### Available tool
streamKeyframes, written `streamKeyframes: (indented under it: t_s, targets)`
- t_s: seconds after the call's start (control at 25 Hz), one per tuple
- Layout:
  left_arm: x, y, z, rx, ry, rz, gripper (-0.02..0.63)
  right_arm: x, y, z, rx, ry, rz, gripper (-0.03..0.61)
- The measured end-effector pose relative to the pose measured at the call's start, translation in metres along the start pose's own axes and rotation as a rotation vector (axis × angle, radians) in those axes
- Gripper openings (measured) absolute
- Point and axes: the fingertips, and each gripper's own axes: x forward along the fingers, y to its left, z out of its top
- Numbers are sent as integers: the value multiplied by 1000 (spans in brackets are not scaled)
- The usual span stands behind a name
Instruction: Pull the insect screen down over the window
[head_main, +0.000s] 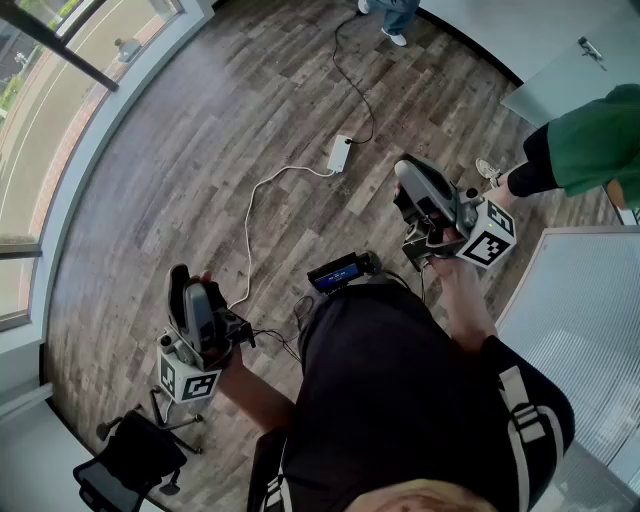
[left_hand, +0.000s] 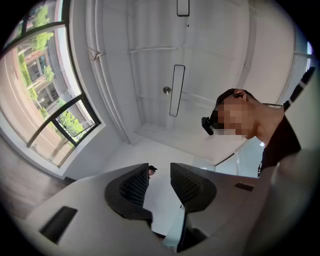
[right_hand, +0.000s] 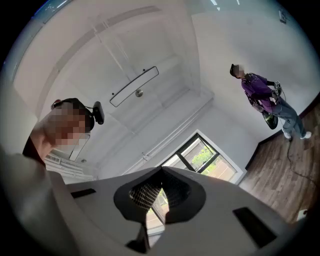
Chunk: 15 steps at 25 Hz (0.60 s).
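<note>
Grey-brown wood-plank floor (head_main: 200, 130) spreads below; black-framed glass window (head_main: 40, 90) at far left, insect screen not discernible. My left gripper (left_hand: 160, 175) stands parted, empty; my right gripper (right_hand: 161, 172) is closed, tips touching.

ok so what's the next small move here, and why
Probably turn left and lift both grippers toward the window. In the head view it lies off to the left, while the left gripper, fingers apart, and the right gripper, fingers together, both sit empty over the floor.
</note>
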Motion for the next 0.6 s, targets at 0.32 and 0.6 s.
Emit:
streamKeyframes:
  t_s: [0.32, 0.6]
  targets:
    - [10, 3, -1, 91, 41, 34, 135, 14, 1, 5, -49, 31, 4, 8]
    - [-11, 26, -10, 115, 90, 84, 138, 20, -13, -39, -48, 87, -43, 8]
